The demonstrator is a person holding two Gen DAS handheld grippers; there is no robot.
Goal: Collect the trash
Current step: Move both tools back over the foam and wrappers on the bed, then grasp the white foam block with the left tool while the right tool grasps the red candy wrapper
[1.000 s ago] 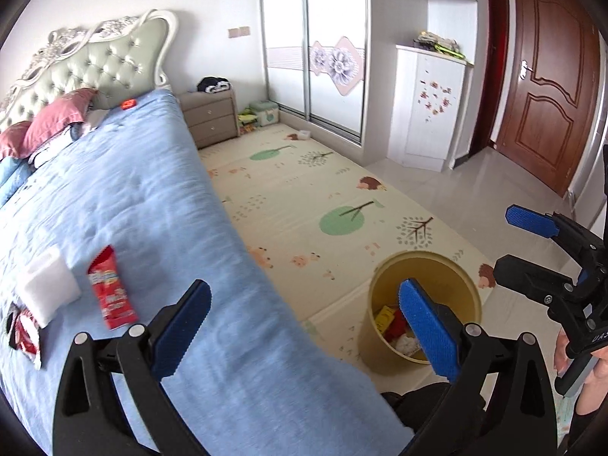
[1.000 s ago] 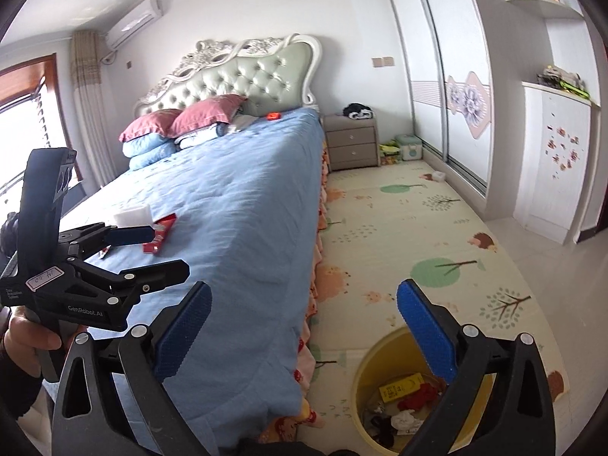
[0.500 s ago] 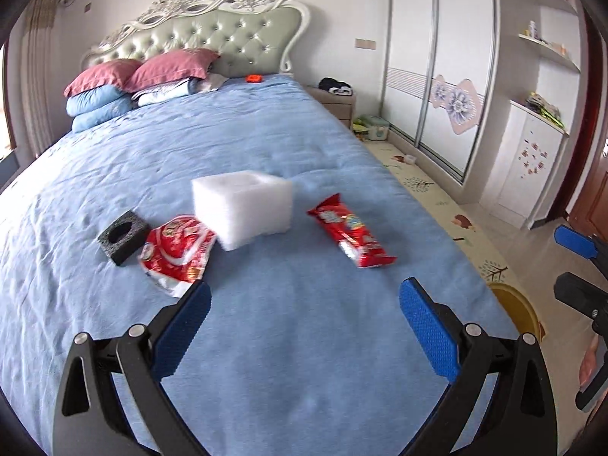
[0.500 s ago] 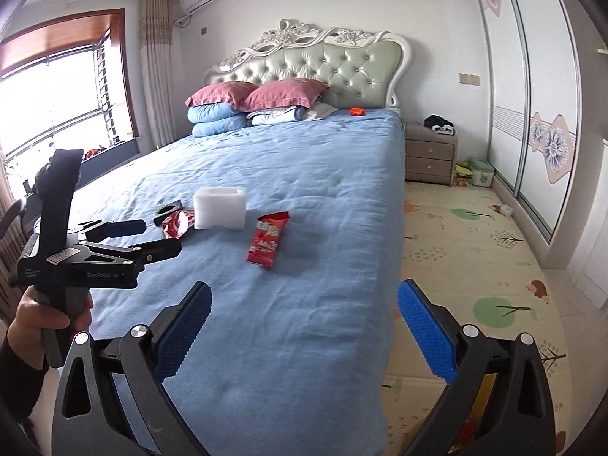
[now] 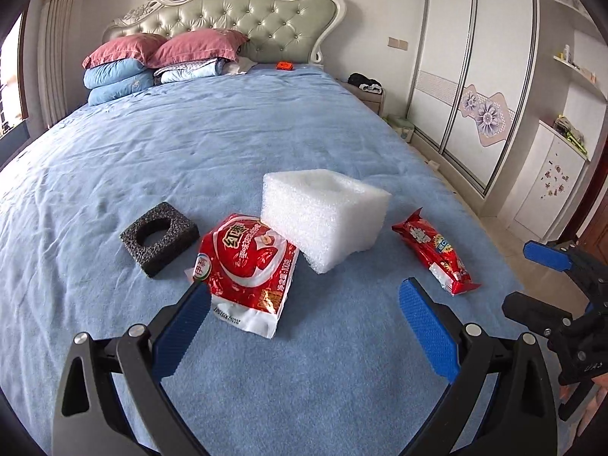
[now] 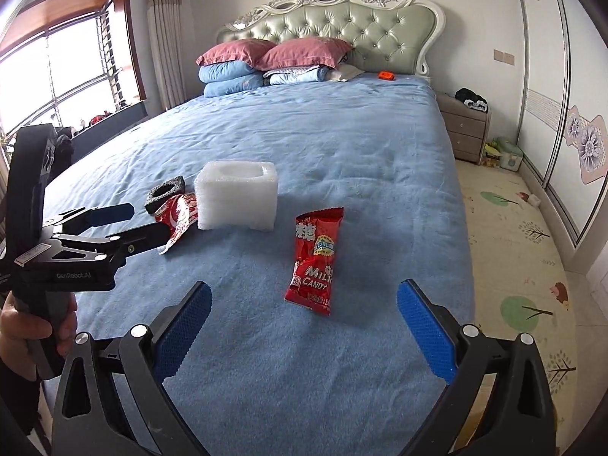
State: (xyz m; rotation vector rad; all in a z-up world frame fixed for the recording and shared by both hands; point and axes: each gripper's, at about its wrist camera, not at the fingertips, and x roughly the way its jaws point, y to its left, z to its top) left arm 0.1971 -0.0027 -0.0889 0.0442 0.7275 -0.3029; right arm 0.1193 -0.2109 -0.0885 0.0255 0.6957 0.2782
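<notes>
Several pieces of trash lie on the blue bed (image 5: 212, 144): a red snack bag (image 5: 247, 266), a white foam block (image 5: 323, 212), a black foam square with a round hole (image 5: 159, 233) and a red milk candy packet (image 5: 437, 254). My left gripper (image 5: 304, 323) hovers open just short of the red snack bag, empty. The right wrist view shows the candy packet (image 6: 317, 260) straight ahead of my open, empty right gripper (image 6: 304, 323), with the foam block (image 6: 237, 197) and snack bag (image 6: 176, 212) beyond the left gripper (image 6: 129, 224).
Pillows (image 6: 273, 60) and folded bedding are stacked at the headboard (image 6: 342, 22). A small orange object (image 6: 386, 75) lies near them. A nightstand (image 6: 465, 129), a patterned floor mat (image 6: 513, 250) and sliding wardrobe doors (image 5: 475, 76) are to the right of the bed.
Both grippers swung from the yellow bin on the floor mat toward the bed, then came closer to the trash. The bin has left both views. Both stayed open.
</notes>
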